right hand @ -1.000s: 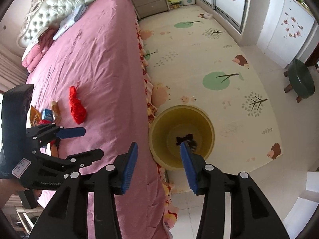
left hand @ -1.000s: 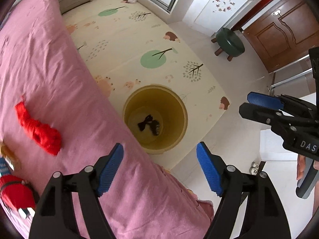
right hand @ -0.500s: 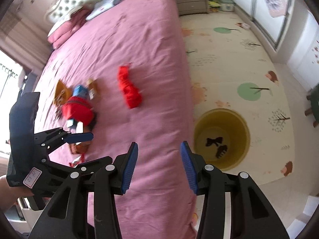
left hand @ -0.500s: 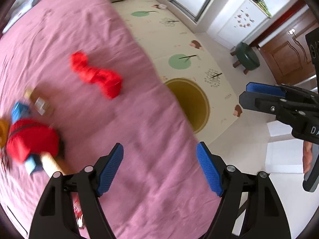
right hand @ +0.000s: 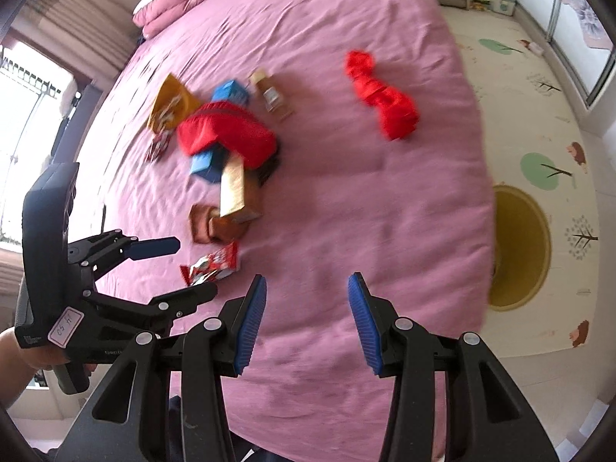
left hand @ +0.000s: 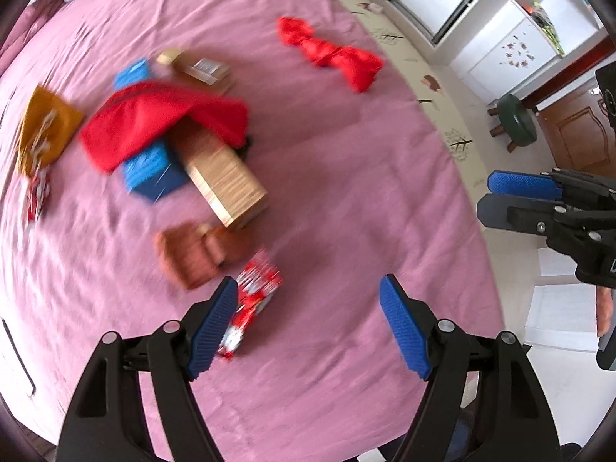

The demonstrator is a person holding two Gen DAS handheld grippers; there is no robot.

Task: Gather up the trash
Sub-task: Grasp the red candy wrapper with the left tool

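Trash lies on the pink bed (left hand: 346, 177): a red-and-white wrapper (left hand: 254, 300) (right hand: 211, 265), a brown wrapper (left hand: 192, 254) (right hand: 211, 223), a tan box (left hand: 223, 177) (right hand: 235, 188), a blue box (left hand: 150, 169), a red cloth (left hand: 161, 119) (right hand: 227, 134), an orange bag (left hand: 42, 127) (right hand: 169, 104) and a twisted red cloth (left hand: 335, 54) (right hand: 385, 96). My left gripper (left hand: 308, 323) is open and empty, its left finger beside the red-and-white wrapper. My right gripper (right hand: 306, 319) is open and empty above the bed's near part. A yellow bin (right hand: 519, 246) stands on the floor by the bed.
A play mat (right hand: 539, 123) covers the floor right of the bed. A green stool (left hand: 516, 123) and a wooden door (left hand: 577, 134) are at the right. Pillows (right hand: 173, 0) lie at the bed's head. A small bottle-like carton (right hand: 271, 96) lies near the blue box.
Both grippers swung left, from above the yellow bin to over the bed. The trash pile is now close in front of them. Both stayed open.
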